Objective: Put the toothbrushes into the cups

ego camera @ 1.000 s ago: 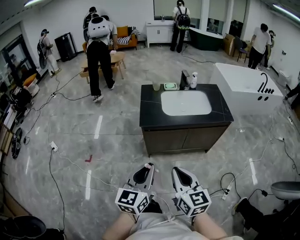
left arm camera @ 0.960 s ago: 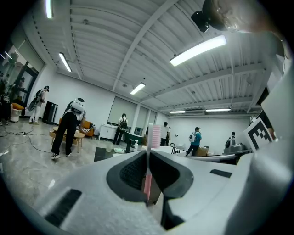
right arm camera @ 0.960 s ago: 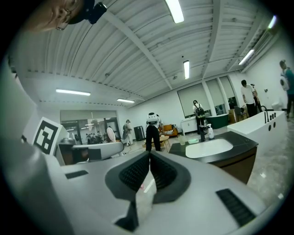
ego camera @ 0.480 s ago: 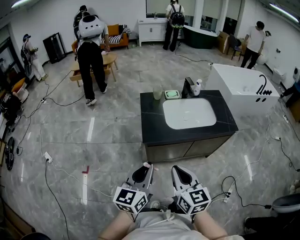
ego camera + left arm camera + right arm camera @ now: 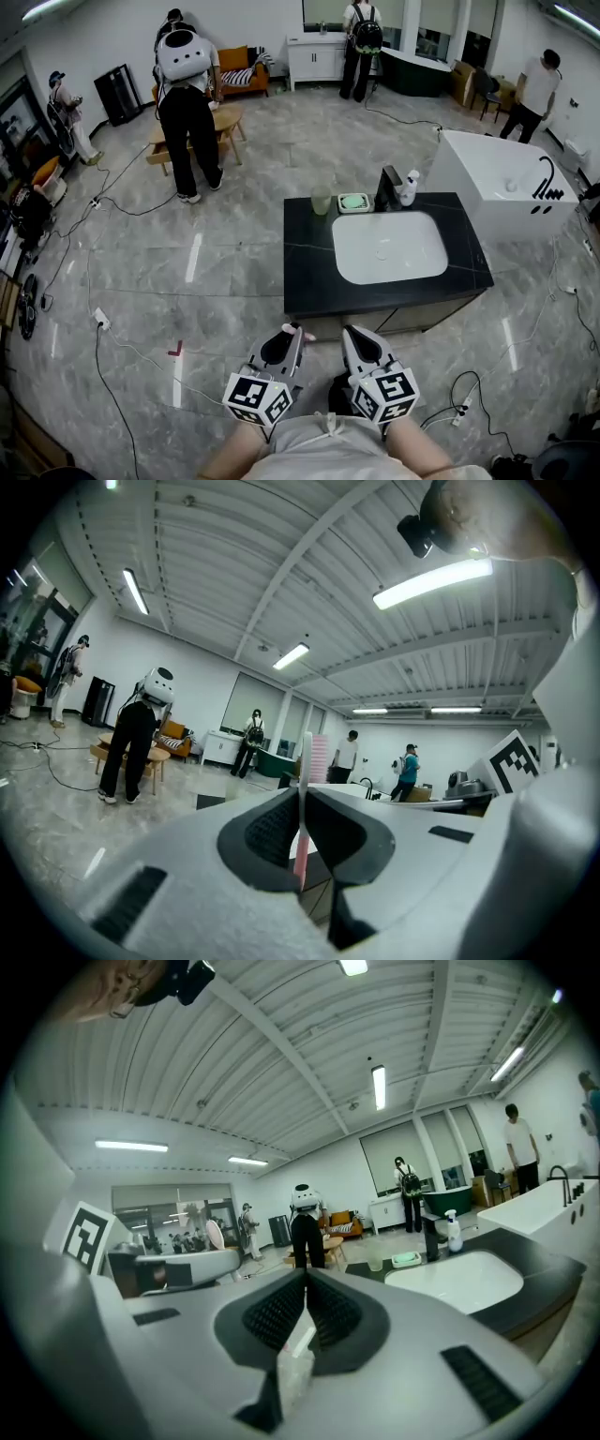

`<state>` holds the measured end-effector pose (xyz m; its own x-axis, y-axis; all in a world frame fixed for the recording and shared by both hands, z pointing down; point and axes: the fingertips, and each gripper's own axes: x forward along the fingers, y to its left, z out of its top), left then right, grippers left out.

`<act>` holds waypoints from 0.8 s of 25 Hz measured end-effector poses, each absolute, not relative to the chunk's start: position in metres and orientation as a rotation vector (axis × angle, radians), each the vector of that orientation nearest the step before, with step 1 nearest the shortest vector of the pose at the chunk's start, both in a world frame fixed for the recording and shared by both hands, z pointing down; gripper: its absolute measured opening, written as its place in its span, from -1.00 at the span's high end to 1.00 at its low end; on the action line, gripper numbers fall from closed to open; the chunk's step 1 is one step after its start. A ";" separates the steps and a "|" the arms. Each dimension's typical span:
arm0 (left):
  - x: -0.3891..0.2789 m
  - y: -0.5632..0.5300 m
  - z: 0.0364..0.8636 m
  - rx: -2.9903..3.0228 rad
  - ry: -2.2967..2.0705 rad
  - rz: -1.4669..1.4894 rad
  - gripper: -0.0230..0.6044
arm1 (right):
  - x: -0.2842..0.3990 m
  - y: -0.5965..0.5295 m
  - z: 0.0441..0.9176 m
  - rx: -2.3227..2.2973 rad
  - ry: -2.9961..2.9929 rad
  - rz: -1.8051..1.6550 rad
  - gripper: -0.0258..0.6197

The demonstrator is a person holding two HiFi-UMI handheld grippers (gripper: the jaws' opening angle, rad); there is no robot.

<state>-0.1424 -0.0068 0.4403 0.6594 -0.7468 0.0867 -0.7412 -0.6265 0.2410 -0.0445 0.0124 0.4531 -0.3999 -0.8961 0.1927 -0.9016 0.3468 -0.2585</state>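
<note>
Pink toothbrush (image 5: 305,761) stands upright, pinched in the left tongs (image 5: 302,794). The right tongs (image 5: 306,1279) are pressed onto a pale translucent handle (image 5: 292,1363), probably the second brush. Both are well apart from the cup (image 5: 321,201), which sits at the far edge of the black tabletop (image 5: 309,272). Such thin handles could swivel or slip in the grip, and a light cup may topple if a brush strikes its rim. Only one cup shows. A green soap dish (image 5: 354,202) crowds it, the faucet (image 5: 387,187) stands near, and a cable (image 5: 457,412) lies on the floor.

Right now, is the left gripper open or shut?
Shut. The left gripper pinches the handle of a pink toothbrush between its closed jaws.
</note>
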 end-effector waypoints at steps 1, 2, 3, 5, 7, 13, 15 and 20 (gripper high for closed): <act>-0.137 -0.018 0.441 2.619 -1.216 -0.028 0.82 | -0.039 -0.001 0.454 1.699 -2.576 0.513 0.83; -0.132 -0.030 0.441 2.616 -1.232 -0.027 0.82 | -0.033 -0.014 0.453 1.687 -2.588 0.513 0.83; -0.126 -0.043 0.440 2.613 -1.250 -0.026 0.82 | -0.026 -0.028 0.453 1.674 -2.598 0.511 0.83; -0.113 -0.071 0.436 2.602 -1.285 -0.028 0.82 | -0.010 -0.057 0.451 1.648 -2.611 0.508 0.83; -0.097 -0.098 0.432 2.588 -1.314 -0.033 0.81 | 0.007 -0.086 0.448 1.618 -2.620 0.506 0.83; -0.050 -0.175 0.432 2.531 -1.399 -0.043 0.82 | 0.061 -0.168 0.443 1.536 -2.647 0.497 0.83; -0.037 -0.198 0.435 2.515 -1.423 -0.039 0.82 | 0.078 -0.192 0.445 1.519 -2.647 0.499 0.83; -0.010 -0.241 0.446 2.482 -1.443 -0.020 0.81 | 0.118 -0.237 0.452 1.528 -2.626 0.500 0.83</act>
